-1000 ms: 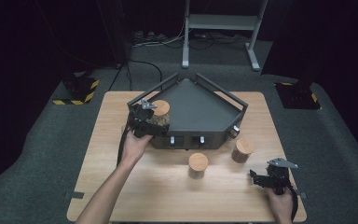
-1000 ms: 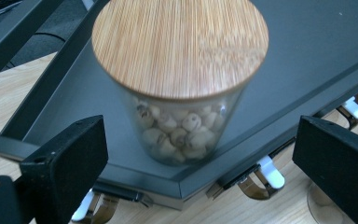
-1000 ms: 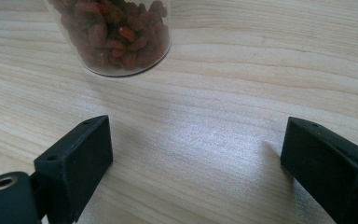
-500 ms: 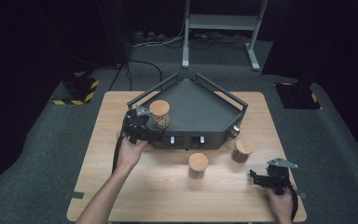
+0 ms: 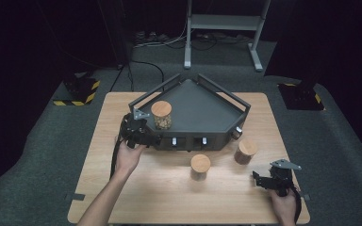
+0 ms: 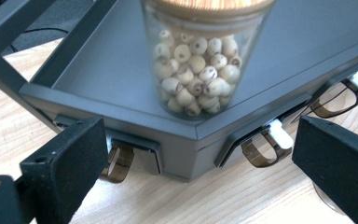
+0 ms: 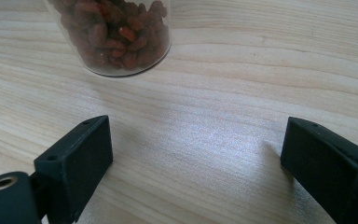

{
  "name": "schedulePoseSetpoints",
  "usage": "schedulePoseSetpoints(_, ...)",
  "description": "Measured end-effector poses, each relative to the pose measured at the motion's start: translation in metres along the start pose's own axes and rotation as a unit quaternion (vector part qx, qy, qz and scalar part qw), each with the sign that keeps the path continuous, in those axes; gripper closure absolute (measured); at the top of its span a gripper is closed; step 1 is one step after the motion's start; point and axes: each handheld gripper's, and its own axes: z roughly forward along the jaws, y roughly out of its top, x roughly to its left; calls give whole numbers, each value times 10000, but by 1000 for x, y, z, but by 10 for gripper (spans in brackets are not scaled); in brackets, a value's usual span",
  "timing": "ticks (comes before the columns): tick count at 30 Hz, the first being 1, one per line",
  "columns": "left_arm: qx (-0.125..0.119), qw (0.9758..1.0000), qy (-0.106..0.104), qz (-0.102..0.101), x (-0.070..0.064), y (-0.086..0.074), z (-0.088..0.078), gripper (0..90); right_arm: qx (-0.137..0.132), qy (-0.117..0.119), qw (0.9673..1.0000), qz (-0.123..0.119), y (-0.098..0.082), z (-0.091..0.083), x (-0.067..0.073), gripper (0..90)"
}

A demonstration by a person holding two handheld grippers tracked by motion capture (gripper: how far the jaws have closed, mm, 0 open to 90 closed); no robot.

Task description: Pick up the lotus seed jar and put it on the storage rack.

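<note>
Bead jar [image 5: 161, 114] is standing on the grey tray [image 5: 202, 110], just beyond the left gripper [image 5: 139, 134], whose jaws are gaping, released. Since 1 second ago, that gripper is sitting farther back from the jar.

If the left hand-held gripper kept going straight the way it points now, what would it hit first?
Probably the front wall of the dark tray, just ahead of the open left hand-held gripper. The jar of pale beads stands on the tray behind that wall; depth is hard to judge.
</note>
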Motion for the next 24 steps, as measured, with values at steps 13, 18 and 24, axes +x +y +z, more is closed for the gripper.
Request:
schedulePoseSetpoints(13,43,9998,95,-188,10,-21,-1,37,-1,0,10000,1,0,0,0,87)
schedulePoseSetpoints(18,71,9996,134,-240,14,-29,-2,37,0,0,10000,3,0,0,0,87)
schedulePoseSetpoints(24,78,9994,152,-292,17,-37,-2,37,0,-1,10000,-1,0,0,0,86)
